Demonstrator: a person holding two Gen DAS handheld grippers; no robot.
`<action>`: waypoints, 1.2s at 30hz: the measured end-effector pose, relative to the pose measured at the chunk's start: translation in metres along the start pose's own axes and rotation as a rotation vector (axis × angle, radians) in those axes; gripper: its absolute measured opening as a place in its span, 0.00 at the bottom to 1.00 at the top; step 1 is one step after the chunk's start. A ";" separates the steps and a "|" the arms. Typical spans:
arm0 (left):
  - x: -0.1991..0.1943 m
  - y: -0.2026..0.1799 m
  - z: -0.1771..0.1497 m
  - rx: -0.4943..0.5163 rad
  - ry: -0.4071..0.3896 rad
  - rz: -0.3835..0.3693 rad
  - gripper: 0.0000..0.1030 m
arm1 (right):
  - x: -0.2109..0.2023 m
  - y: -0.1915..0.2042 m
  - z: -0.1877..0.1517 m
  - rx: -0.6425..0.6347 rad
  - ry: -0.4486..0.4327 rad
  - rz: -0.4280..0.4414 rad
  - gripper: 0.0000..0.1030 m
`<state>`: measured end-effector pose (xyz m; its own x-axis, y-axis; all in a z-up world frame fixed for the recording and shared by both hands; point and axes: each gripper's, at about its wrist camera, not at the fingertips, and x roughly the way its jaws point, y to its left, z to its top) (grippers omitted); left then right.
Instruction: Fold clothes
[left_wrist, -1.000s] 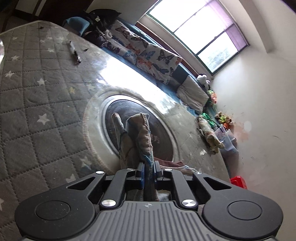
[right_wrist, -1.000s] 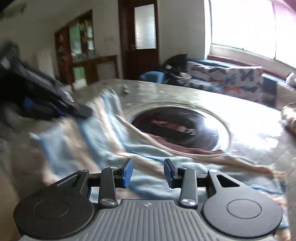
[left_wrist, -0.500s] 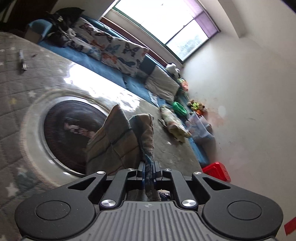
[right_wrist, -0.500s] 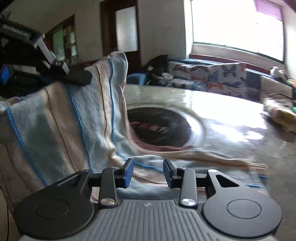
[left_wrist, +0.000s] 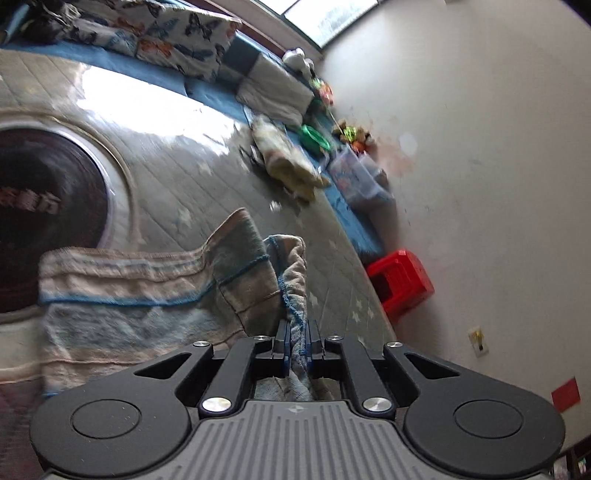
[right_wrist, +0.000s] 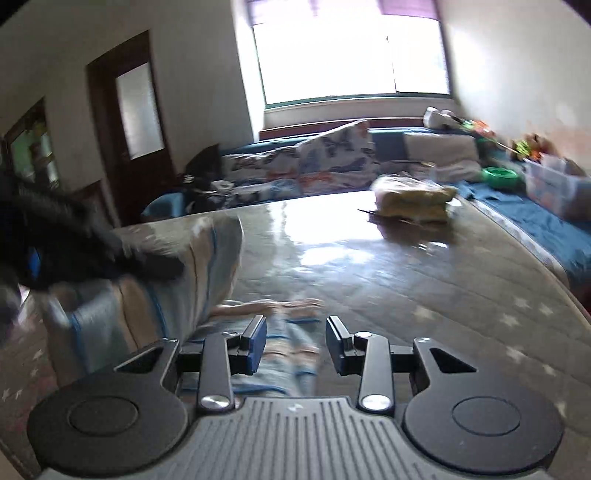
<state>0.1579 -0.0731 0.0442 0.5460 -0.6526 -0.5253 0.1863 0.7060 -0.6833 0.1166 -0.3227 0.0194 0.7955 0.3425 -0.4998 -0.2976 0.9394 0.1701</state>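
Note:
A beige and light-blue striped towel (left_wrist: 122, 295) lies partly on the quilted star-pattern mat (left_wrist: 192, 184). My left gripper (left_wrist: 295, 347) is shut on a bunched edge of it, and the cloth rises between the blue pads. In the right wrist view the same towel (right_wrist: 177, 280) hangs lifted at the left, with the left gripper (right_wrist: 92, 254) a dark blur above it. My right gripper (right_wrist: 295, 347) stands open just over the low part of the towel, with nothing clamped between its pads.
A folded yellowish cloth pile (right_wrist: 413, 199) sits far on the mat. Butterfly-print cushions (right_wrist: 306, 166) line the back under the window. A red plastic stool (left_wrist: 400, 280), clear bins (left_wrist: 358, 177) and toys stand by the right wall. A dark round patch (left_wrist: 44, 199) marks the mat.
My left gripper has carried the towel edge up and across to the right. The right gripper has stayed open and its view has swung right, with the towel now mostly to its left.

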 end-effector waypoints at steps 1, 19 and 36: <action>0.008 0.002 -0.003 -0.001 0.013 -0.010 0.11 | -0.002 -0.006 -0.001 0.012 -0.001 -0.010 0.34; -0.058 0.037 -0.033 0.197 -0.083 0.151 0.53 | 0.040 -0.011 -0.014 0.177 0.117 0.120 0.36; -0.072 0.066 -0.055 0.220 -0.102 0.291 0.72 | 0.047 0.039 0.029 -0.075 0.031 0.057 0.07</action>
<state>0.0857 0.0057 0.0087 0.6782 -0.3934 -0.6207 0.1765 0.9071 -0.3821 0.1577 -0.2694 0.0270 0.7595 0.3939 -0.5177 -0.3818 0.9143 0.1355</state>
